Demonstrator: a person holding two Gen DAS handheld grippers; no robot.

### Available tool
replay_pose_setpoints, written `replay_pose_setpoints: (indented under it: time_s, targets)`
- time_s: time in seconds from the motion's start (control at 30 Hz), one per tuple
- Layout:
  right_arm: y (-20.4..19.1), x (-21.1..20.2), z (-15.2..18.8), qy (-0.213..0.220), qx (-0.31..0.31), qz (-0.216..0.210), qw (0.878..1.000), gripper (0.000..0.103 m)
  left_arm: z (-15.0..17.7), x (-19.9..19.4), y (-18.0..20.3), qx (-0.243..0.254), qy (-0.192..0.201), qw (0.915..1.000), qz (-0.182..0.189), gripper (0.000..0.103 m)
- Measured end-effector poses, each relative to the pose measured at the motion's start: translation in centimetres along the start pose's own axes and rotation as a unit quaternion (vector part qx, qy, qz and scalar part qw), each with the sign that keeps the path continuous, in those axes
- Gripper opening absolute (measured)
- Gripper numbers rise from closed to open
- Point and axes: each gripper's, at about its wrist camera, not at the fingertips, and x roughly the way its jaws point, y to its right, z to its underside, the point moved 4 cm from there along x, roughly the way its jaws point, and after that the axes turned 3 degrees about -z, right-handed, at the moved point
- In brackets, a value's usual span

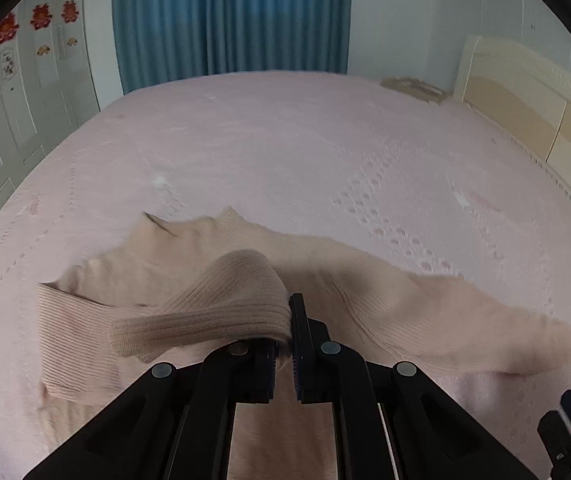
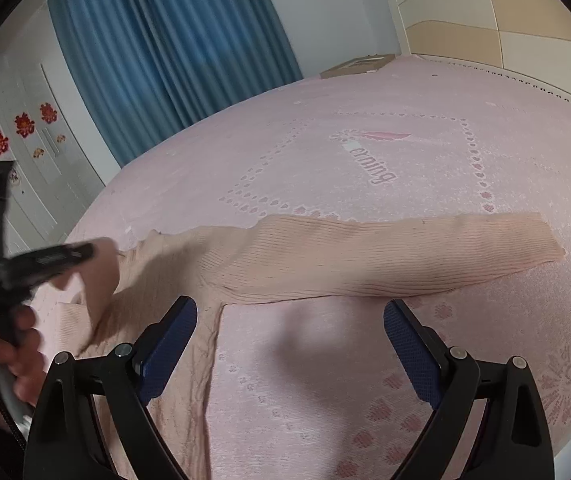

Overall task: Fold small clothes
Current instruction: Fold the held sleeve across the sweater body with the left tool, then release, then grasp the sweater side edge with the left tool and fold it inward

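Note:
A beige ribbed sweater [image 1: 133,276] lies spread on the pink bed cover [image 1: 285,152]. My left gripper [image 1: 290,320] is shut on one sleeve's cuff [image 1: 221,308], which hangs lifted and doubled over the sweater's body. In the right wrist view that same gripper [image 2: 81,254] appears blurred at the left, held by a hand [image 2: 17,344], with beige cloth drooping from it. The other sleeve [image 2: 405,252] lies flat, stretched out to the right. My right gripper [image 2: 290,308] stands open just above the cover, below that sleeve's armpit, with nothing between its fingers.
A cream and tan headboard [image 2: 497,28] stands along the bed's far right. Blue curtains [image 1: 229,16] hang behind the bed. White wardrobe doors with red paper decorations [image 2: 21,128] run along the left. A flat cardboard box [image 2: 357,66] rests at the far corner.

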Motion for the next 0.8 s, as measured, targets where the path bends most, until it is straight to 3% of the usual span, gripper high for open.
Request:
replay_pose_setpoints:
  time_s: [0.13, 0.23, 0.3, 0.4, 0.57, 0.8]
  targets:
    - [-0.3, 0.5, 0.1, -0.006, -0.010, 0.009, 1.000, 0.094, 1.6, 1.9, 1.4, -0.009, -0.039, 0.9982, 0.044, 0.014]
    - [-0.6, 0.5, 0.2, -0.009, -0.016, 0.004, 1.000, 0.094, 2.4, 2.6, 2.3, -0.004, -0.056, 0.9966, 0.061, 0.033]
    - [-1.0, 0.8, 0.3, -0.010, -0.022, 0.005, 1.000, 0.094, 2.3, 2.5, 2.1, 0.000, -0.045, 0.9971, 0.061, 0.052]
    - [-1.9, 1.3, 0.3, -0.014, -0.035, 0.004, 0.999, 0.094, 2.0, 1.0, 0.2, -0.009, -0.018, 0.9976, 0.066, 0.069]
    - [-4.0, 2.1, 0.6, -0.020, -0.063, 0.006, 0.998, 0.094, 2.0, -0.6, -4.7, -0.011, 0.002, 0.9992, 0.037, 0.070]
    - [-8.0, 3.4, 2.2, -0.038, -0.116, 0.013, 0.992, 0.094, 4.5, 0.3, -15.2, -0.051, -0.018, 0.9981, -0.028, 0.071]
